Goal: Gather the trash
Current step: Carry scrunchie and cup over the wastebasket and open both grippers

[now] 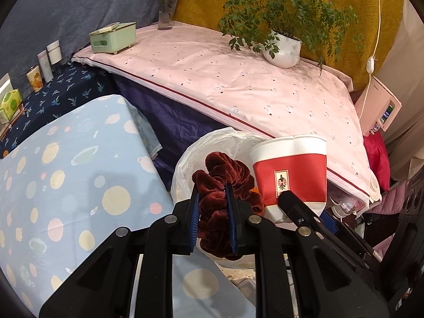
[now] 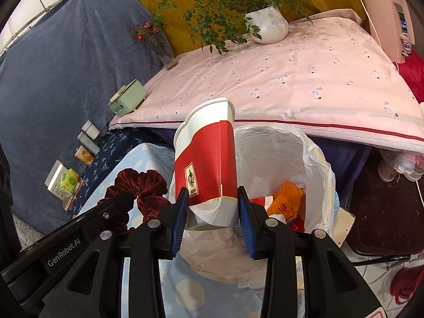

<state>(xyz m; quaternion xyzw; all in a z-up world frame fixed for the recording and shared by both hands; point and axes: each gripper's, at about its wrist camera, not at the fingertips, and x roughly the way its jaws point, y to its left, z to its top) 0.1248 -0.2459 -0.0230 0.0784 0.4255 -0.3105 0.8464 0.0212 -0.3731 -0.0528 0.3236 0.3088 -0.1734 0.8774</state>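
1. My left tongs pinch a maroon scrunchie between the blue pads; it bulges out above and below them.
2. My right tongs pinch a red-and-white paper cup near its crushed base, rim up and tilted toward 11 o'clock.
3. Left view: the cup sits at 3 o'clock of the scrunchie, just beside it. Right view: the scrunchie is at 9 o'clock of the cup.
4. Both items hang over a bin lined with a white bag. Right view: the cup covers its left rim; orange and red wrappers lie inside.
5. A pink-covered worktop lies beyond the bin at 12 o'clock, carrying a potted plant, a flower vase and a green box.
6. A blue dotted cloth spreads at 9 o'clock of the bin.
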